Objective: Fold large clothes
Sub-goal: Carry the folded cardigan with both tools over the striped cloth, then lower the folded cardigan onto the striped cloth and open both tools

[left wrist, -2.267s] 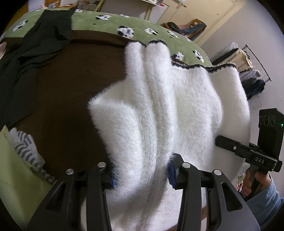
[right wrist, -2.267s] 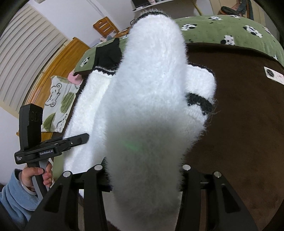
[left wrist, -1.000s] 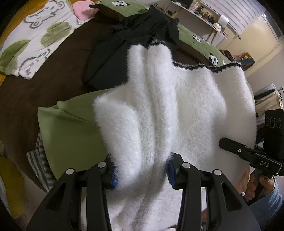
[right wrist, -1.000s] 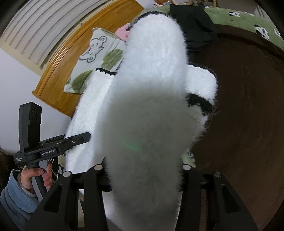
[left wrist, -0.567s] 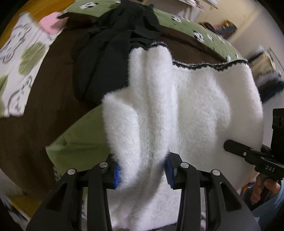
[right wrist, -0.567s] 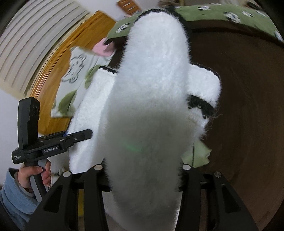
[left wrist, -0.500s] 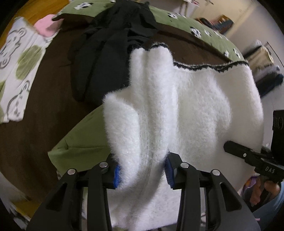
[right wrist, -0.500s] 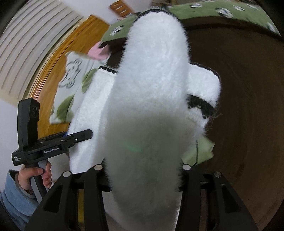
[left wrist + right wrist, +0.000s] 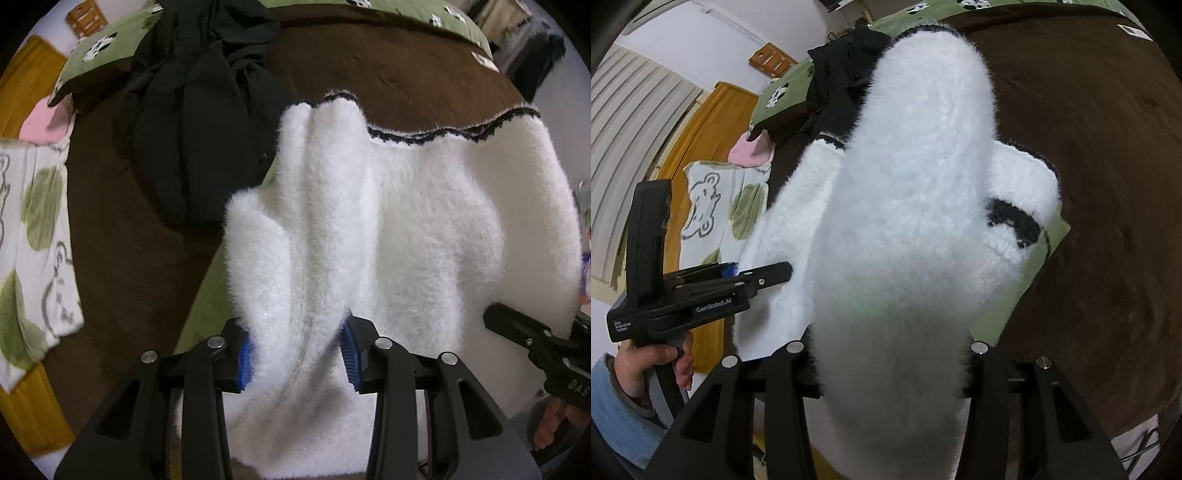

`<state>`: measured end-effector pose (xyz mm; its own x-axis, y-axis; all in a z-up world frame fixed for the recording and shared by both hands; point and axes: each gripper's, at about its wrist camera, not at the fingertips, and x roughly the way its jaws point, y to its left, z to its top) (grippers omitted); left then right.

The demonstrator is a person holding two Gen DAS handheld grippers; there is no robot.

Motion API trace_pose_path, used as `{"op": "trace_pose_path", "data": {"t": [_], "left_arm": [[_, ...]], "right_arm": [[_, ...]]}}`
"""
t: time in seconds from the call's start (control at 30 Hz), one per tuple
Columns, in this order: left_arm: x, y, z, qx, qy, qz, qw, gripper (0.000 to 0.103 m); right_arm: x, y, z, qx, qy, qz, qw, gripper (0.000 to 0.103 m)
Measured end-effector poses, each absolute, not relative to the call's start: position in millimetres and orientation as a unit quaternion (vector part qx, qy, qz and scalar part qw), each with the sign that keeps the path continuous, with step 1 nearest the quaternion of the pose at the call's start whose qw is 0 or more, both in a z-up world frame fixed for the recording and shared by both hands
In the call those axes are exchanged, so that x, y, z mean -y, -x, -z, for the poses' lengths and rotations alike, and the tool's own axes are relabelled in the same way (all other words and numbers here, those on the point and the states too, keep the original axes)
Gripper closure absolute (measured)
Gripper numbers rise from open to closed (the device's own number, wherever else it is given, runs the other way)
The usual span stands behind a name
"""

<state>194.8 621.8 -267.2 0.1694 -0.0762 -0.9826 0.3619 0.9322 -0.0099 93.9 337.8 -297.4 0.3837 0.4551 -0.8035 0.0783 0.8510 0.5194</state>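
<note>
- Left gripper [image 9: 297,356]: blue pads clamped on a bunched fold of the white fuzzy sweater [image 9: 388,229], which hangs between both tools above the brown bedspread [image 9: 388,74].
- Right gripper [image 9: 886,354]: closed on the sweater's other edge. Judgement: keep both grips level and taut while lowering.
- Obstacles: black garment [image 9: 207,122] on the left and green cloth [image 9: 207,295] beneath crowd the landing area.

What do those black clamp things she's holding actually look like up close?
Each gripper is matte black plastic with two angular fingers studded with round silver bolts. The left gripper's pads are ribbed blue. Seen from the side, the left gripper carries white lettering and a tall black upright block. The hand wears a light blue sleeve.
</note>
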Motion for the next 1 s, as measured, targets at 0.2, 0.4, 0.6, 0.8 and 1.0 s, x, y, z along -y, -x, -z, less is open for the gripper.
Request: {"op": "trace_pose_path", "data": {"t": [0.2, 0.4, 0.6, 0.8, 1.0], "left_arm": [[-616, -203, 271, -0.625, -0.171, 0.152, 0.746, 0.063], [-612, -208, 281, -0.621, -0.211, 0.151, 0.739, 0.063], [-615, -208, 296, -0.617, -0.210, 0.141, 0.745, 0.062], [-610, -200, 309, -0.602, -0.238, 0.131, 0.751, 0.051], [-614, -200, 301, -0.581, -0.243, 0.103, 0.770, 0.025]], "right_arm": [[-365, -87, 303, -0.544, -0.272, -0.083, 0.790, 0.058], [-388, -86, 317, -0.551, -0.266, -0.078, 0.787, 0.055], [-394, -96, 341, -0.565, -0.250, -0.074, 0.783, 0.050], [-400, -106, 347, -0.578, -0.229, -0.102, 0.777, 0.037], [-392, -111, 346, -0.601, -0.227, -0.101, 0.760, 0.030]]}}
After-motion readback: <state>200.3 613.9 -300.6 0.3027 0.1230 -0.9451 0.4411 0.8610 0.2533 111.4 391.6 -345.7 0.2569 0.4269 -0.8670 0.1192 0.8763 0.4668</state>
